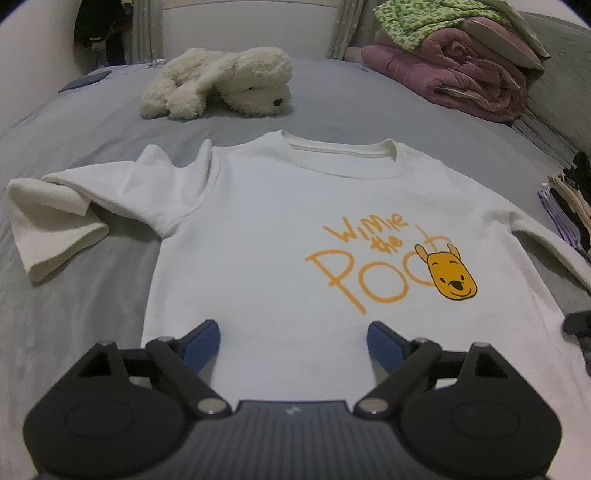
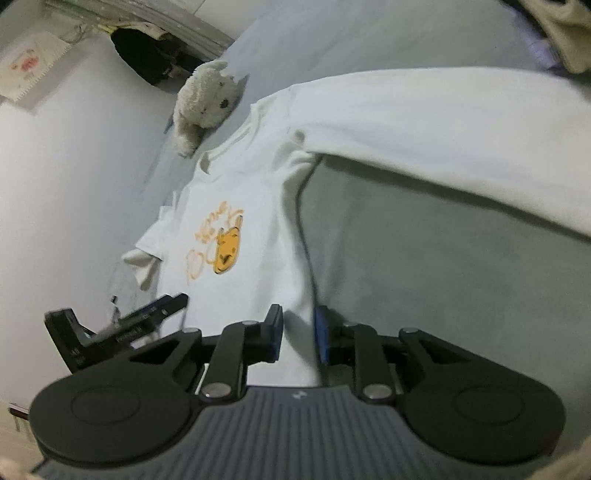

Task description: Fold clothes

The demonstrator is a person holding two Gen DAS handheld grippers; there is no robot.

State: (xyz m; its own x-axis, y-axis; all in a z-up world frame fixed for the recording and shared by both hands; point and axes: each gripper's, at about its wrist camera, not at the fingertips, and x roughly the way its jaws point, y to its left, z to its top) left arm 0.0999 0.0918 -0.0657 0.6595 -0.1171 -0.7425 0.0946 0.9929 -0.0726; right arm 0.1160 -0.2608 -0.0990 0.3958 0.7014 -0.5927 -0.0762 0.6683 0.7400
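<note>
A: Where is the shirt (image 1: 280, 229)?

B: Flat on the gray bed (image 1: 92, 288), picture side up. The left gripper (image 1: 293, 341) hangs over the bottom edge, fingers wide apart, holding nothing.

A: And the right gripper (image 2: 298, 332)?

B: Its fingers are close together with the shirt's side edge between them. I think they pinch it.

A: What now?

B: Grab both layers at the hem. Lift together, so it folds straight.

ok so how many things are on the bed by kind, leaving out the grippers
white t-shirt: 1
plush toy: 1
folded blankets in the far right pile, pink and green patterned: 2
dark flat item at the far left: 1
total: 5
</note>
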